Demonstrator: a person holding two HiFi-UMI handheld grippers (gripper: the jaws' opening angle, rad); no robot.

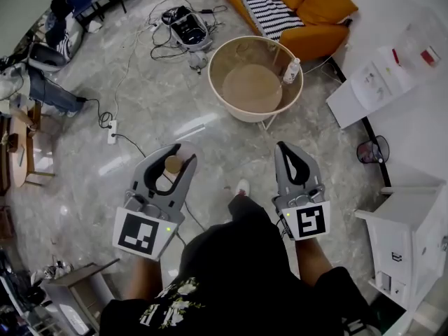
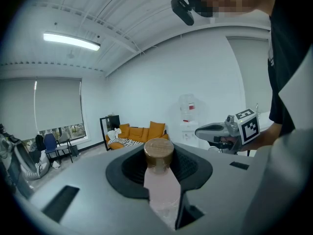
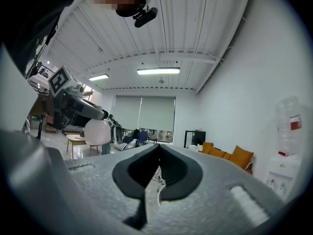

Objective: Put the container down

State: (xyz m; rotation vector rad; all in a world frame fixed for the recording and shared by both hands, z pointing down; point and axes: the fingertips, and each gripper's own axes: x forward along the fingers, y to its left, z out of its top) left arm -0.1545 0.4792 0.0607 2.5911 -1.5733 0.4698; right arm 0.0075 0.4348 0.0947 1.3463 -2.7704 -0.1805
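My left gripper (image 1: 176, 153) is held at waist height over the floor, shut on a pale, translucent container (image 1: 183, 150) with a round brown lid (image 1: 173, 164). In the left gripper view the pinkish container (image 2: 162, 190) stands between the dark pads, its lid (image 2: 158, 152) at the far end. From the right gripper view the left gripper (image 3: 96, 113) points right, with the container's whitish round body (image 3: 98, 132) at its tip. The right gripper (image 1: 285, 148) hangs level to the right; its jaws (image 3: 158, 150) meet with nothing between them.
A round beige table with a raised rim (image 1: 218, 56) stands ahead, a small white bottle (image 1: 291, 68) on its right edge. An orange sofa (image 1: 308, 5) is behind it. Cables and a power strip (image 1: 112, 131) lie on the floor. White furniture (image 1: 409, 233) and a black bin (image 1: 371, 150) are at right.
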